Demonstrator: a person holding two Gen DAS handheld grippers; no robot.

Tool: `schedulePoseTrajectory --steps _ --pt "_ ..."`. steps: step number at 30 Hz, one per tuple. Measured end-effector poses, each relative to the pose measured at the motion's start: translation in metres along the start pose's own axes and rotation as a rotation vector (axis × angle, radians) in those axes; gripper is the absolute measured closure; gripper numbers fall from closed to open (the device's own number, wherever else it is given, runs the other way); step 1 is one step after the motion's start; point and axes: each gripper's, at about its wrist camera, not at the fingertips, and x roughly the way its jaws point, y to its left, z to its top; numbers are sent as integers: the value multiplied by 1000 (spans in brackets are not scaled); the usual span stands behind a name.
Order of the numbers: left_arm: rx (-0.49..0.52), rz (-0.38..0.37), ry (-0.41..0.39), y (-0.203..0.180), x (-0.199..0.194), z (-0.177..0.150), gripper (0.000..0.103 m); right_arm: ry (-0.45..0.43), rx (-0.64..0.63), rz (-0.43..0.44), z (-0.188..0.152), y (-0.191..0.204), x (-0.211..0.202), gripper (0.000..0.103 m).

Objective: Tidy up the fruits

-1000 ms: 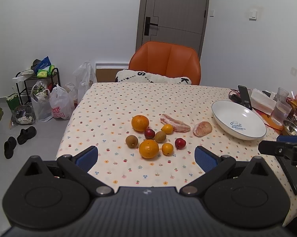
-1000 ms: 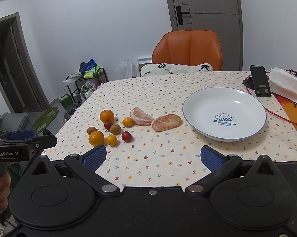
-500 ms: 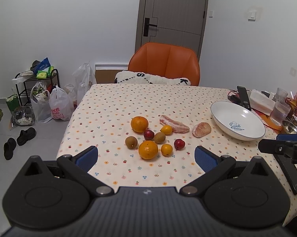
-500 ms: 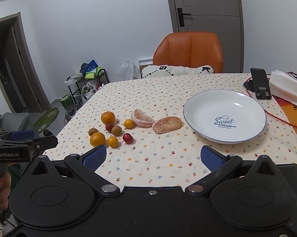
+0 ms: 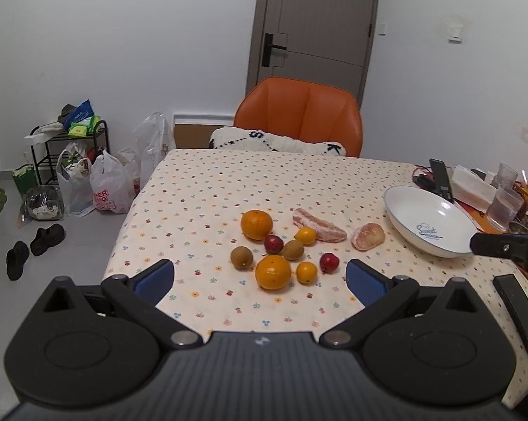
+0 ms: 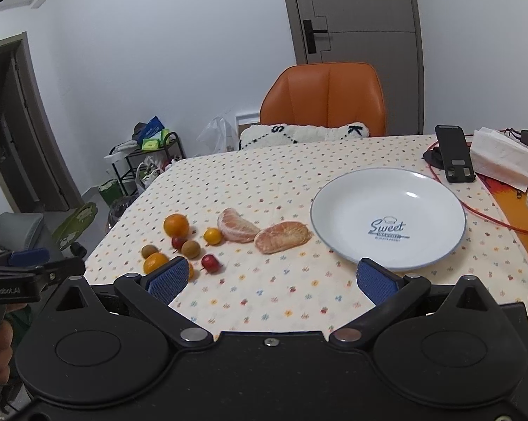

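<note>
Both the left hand-held gripper (image 5: pixel 259 280) and right hand-held gripper (image 6: pixel 270 279) are held agape above the worktop's (image 5: pixel 229 182) near edge, nothing gripped.

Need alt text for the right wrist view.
Open right tool above a dotted tablecloth, facing an empty white plate. Left of it lie two peeled citrus pieces and small whole fruits; an orange chair stands behind.

"Sweet" on white plate (image 6: pixel 387 189), "GenRobot.AI" on left gripper (image 6: pixel 7 289), letters "S", "K" on cushion (image 6: pixel 299 133)
</note>
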Motion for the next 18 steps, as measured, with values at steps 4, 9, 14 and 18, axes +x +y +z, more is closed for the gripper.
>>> schedulePoseTrajectory --steps 4,9,14,18 --pt "-11 12 -1 4 9 -1 0 -16 5 16 2 -4 8 0" --pt "-30 5 13 9 22 -3 1 1 -32 47 1 0 23 0" --pt "-25 13 22 10 34 -6 2 22 -13 100 -1 -2 40 0" --pt "-20 7 21 8 44 -6 2 18 1 125 -2 -5 51 0"
